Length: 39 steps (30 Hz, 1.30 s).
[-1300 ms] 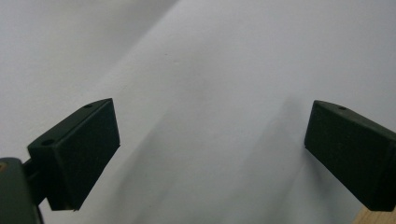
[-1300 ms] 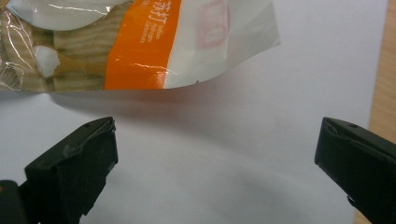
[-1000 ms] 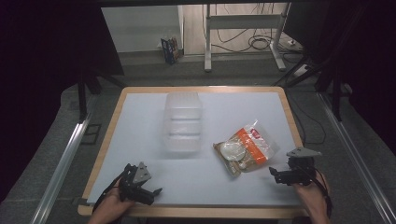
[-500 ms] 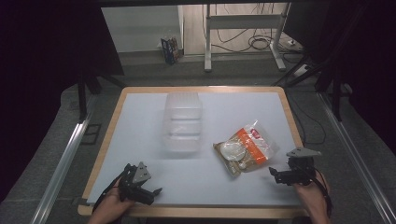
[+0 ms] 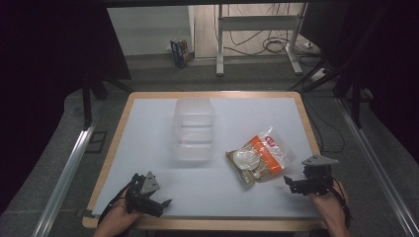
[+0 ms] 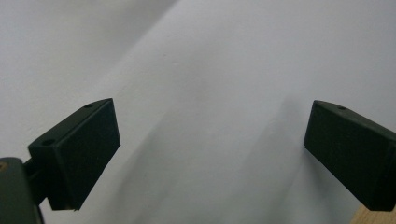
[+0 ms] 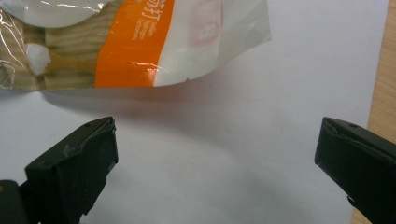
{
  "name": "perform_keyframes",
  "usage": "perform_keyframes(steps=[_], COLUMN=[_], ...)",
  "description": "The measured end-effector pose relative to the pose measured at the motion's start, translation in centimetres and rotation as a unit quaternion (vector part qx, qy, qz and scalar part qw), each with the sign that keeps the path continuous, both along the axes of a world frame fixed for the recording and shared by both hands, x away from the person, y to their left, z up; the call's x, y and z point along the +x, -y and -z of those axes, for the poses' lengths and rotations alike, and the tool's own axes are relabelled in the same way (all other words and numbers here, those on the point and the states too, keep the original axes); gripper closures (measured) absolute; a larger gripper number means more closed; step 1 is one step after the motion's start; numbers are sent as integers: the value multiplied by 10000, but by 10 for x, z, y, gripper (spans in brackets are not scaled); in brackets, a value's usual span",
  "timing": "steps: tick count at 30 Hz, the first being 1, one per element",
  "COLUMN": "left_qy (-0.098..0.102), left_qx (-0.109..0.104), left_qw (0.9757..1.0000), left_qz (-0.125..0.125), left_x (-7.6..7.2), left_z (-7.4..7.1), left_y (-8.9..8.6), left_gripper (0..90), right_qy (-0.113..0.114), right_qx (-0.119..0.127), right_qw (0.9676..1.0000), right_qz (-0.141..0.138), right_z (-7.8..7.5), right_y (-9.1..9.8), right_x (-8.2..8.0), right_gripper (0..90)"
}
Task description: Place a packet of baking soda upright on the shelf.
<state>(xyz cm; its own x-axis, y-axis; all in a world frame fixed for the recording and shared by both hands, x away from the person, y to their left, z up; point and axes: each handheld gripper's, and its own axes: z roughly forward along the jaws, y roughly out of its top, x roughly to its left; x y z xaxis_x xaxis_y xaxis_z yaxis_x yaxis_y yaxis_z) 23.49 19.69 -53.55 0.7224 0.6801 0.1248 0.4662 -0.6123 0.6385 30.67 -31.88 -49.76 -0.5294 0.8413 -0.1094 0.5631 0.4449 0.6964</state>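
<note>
The snack bag (image 5: 259, 158) lies flat on the white table (image 5: 148, 128), right of centre: a clear wrapper with an orange band, white end and pale biscuits inside. The right gripper (image 5: 295, 185) rests just beside its near corner, jaws spread and empty. The left gripper (image 5: 159, 205), jaws also spread apart, sits well apart at the near left edge, and a clear plastic container (image 5: 193, 127) stands beyond.

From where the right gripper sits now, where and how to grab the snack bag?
Take the snack bag by its near right edge, the flat white sealed strip facing the right gripper. The bag lies flat and tilted on the table, bulging at the middle, so a thin edge probably suits open jaws best. Come in low from the near right, one jaw sliding under the strip.
</note>
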Motion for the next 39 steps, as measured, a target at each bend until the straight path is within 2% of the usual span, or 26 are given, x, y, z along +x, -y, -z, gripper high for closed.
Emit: perform_keyframes(steps=[4, 15, 24, 39], left_qy=[-14, -19, -29, -63], left_qx=[-6, 0, 0, -22], left_qw=[10000, 10000, 10000, 10000], left_qz=[-5, -4, -7, -28], left_x=[0, 0, 1, 2], left_z=[0, 0, 0, 1], left_y=[0, 0, 0, 0], left_gripper=[35, 36, 36, 35], right_qy=[23, -52, -13, -28], right_qx=[137, 210, 251, 497], right_qw=[9999, 9997, 9996, 9985], right_qz=[-45, -91, -143, -209], right_z=[-3, -4, -6, -11], right_y=[-3, -11, -14, -14], right_x=[1, 9, 15, 31], right_gripper=[0, 0, 0, 0])
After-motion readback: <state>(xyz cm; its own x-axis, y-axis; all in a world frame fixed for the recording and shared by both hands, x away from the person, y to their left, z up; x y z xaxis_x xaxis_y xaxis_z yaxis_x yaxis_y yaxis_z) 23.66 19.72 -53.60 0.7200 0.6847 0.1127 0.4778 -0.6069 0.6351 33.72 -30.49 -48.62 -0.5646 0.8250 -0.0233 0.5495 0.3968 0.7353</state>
